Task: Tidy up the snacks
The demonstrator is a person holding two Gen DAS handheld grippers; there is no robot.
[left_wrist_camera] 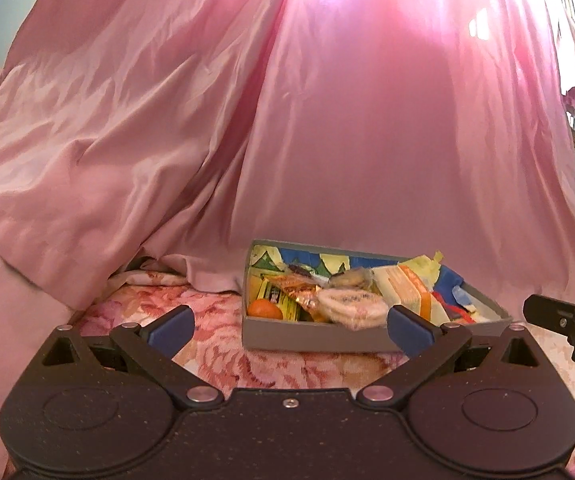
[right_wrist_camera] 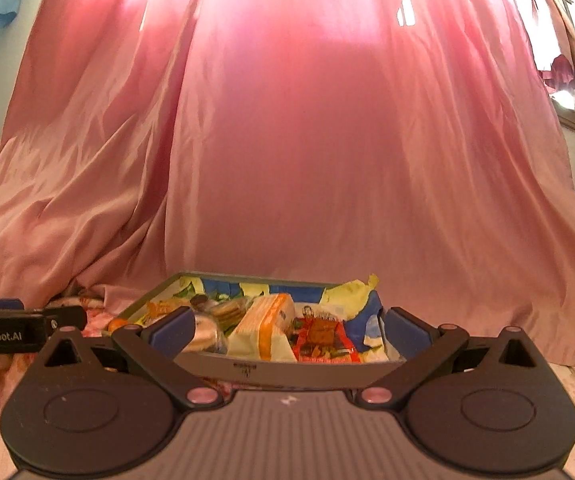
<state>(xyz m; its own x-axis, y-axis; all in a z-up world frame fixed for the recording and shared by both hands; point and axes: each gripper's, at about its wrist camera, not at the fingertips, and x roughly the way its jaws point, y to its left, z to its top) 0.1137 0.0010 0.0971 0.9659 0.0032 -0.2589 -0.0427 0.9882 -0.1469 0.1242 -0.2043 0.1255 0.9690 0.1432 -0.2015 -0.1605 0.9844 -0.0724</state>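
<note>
Pink satin drape [left_wrist_camera: 327, 140] hanging behind, flowered pink bedspread [left_wrist_camera: 223, 364] underneath. Shallow grey cardboard box [left_wrist_camera: 311, 334] resting on the bedspread, crammed with snacks: round orange fruit [left_wrist_camera: 264, 309], yellow-orange wafer packet [right_wrist_camera: 261, 330], red foil wrapper [right_wrist_camera: 321, 340]. Left gripper [left_wrist_camera: 289, 322] and right gripper [right_wrist_camera: 287, 326] both spread wide, empty, just short of the box.

I hold my left gripper [left_wrist_camera: 289, 322] level and low, its jaws spread wide with nothing between the blue pads [left_wrist_camera: 171, 326]. My right gripper [right_wrist_camera: 287, 326] sits level too, jaws equally wide apart and empty. The two are side by side, near each other: each one's tip shows at the edge of the other's view.
</note>
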